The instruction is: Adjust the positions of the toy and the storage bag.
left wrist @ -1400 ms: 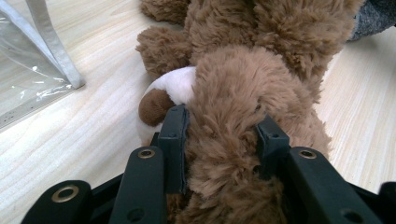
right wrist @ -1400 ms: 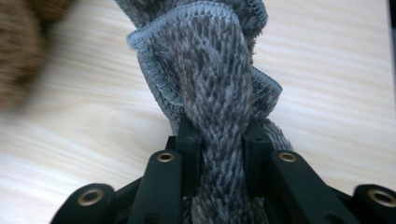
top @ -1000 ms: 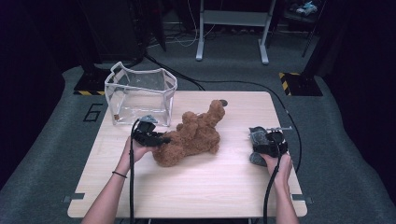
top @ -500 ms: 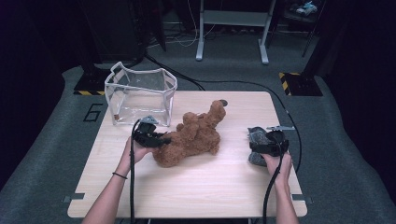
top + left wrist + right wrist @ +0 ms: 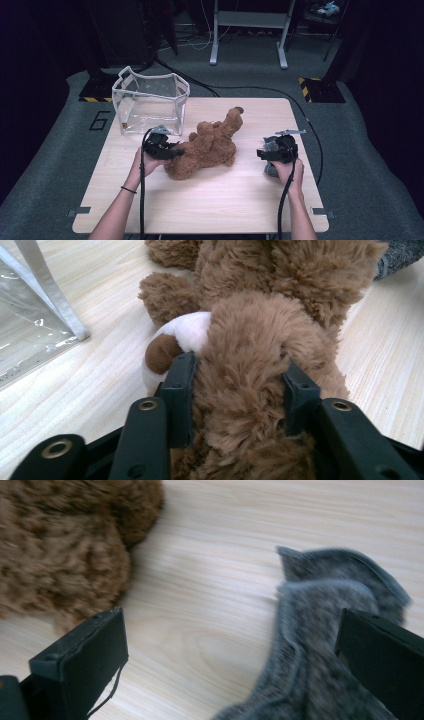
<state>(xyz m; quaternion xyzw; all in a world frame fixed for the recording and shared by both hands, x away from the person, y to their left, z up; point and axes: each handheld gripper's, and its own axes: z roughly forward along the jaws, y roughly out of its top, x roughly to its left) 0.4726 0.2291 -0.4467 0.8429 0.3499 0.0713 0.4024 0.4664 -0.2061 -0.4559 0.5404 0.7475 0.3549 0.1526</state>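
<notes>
Left gripper view shows my left hand-held gripper [image 5: 235,385] clamped on the teddy bear's [image 5: 260,340] head, the bear lying mid-surface [image 5: 200,200] beside the clear bag [image 5: 150,102]. My right hand-held gripper [image 5: 230,645] stands wide open over the grey sock [image 5: 320,645], having just opened further. The plush may slip, since the left jaws have just eased.

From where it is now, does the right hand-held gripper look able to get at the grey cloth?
Probably yes. The right hand-held gripper stands wide open just above the grey cloth, which lies flat on the table partly between its jaws. The brown plush dog lies apart to one side, so nothing blocks it.
</notes>
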